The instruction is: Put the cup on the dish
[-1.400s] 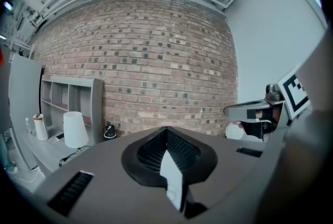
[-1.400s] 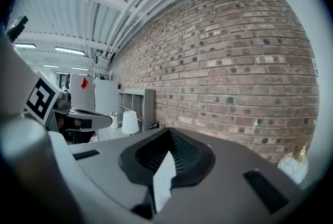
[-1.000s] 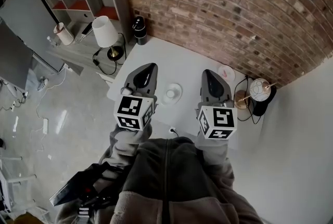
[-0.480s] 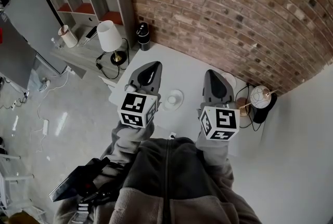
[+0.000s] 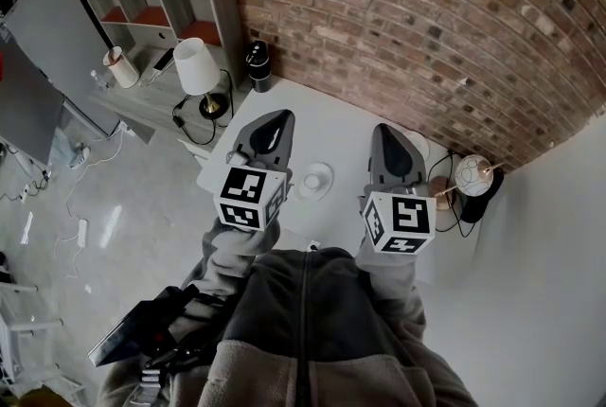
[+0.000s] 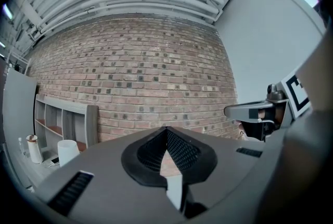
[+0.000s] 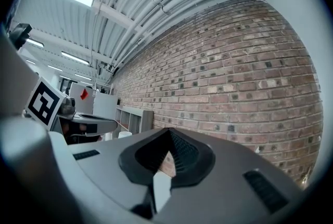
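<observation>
The brick wall [image 5: 407,8] is standing far ahead of the left gripper [image 5: 276,119] and the right gripper [image 5: 383,131]. Both gripper views are looking straight at it. The grey floor [image 5: 123,197] is spreading out to the left of the left gripper. The white table [image 5: 331,112] is lying below both grippers, and its far side is reaching towards the wall. The person's grey jacket [image 5: 303,320] is filling the space behind the two grippers. A grey shelf [image 5: 166,3] is standing by the wall, ahead of the left gripper and to its left.

A white lamp [image 5: 196,64] is standing to the left of the left gripper's tip (its black cord is curling beside its base). A small dark cylinder [image 5: 258,64] is standing ahead of that tip, near the table's far left corner. To the right of the right gripper, a round white thing [image 5: 472,173] is sitting on a dark stand.

Both grippers are hovering above the table, side by side and well apart, and they are pointing at the wall. The left gripper's jaws are pressing together with nothing between them, and the right gripper's jaws are doing the same.

The white dish [image 5: 327,172] is lying on the table between the two grippers, a little nearer to the left one. The cup [image 5: 312,179] is standing on the dish, in its middle, and it is touching neither gripper.
</observation>
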A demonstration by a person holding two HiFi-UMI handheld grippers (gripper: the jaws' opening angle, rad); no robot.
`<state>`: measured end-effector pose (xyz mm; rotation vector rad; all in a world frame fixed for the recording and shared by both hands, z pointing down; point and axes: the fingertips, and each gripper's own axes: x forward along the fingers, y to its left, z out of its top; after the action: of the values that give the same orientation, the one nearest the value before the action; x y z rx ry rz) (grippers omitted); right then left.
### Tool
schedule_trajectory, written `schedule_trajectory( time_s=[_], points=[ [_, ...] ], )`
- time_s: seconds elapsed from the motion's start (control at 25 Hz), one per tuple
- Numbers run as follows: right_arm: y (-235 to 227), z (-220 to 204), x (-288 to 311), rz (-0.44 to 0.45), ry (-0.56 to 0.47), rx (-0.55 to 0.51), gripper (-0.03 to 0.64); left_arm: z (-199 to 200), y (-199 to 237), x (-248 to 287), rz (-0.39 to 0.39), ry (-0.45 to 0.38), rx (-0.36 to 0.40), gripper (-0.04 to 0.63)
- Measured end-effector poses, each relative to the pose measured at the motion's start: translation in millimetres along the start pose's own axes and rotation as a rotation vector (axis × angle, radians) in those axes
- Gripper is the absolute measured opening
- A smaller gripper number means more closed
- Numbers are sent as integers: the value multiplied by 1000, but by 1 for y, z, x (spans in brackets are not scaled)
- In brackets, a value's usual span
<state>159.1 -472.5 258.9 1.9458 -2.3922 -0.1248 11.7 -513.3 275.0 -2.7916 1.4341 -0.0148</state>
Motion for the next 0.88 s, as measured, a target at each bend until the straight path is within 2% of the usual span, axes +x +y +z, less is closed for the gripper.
schedule_trajectory(
  time_s=[0.88],
  points=[
    [4,-6,-9,1,10,-2,2,-9,-10,-3,-15,34,7,6]
  ],
)
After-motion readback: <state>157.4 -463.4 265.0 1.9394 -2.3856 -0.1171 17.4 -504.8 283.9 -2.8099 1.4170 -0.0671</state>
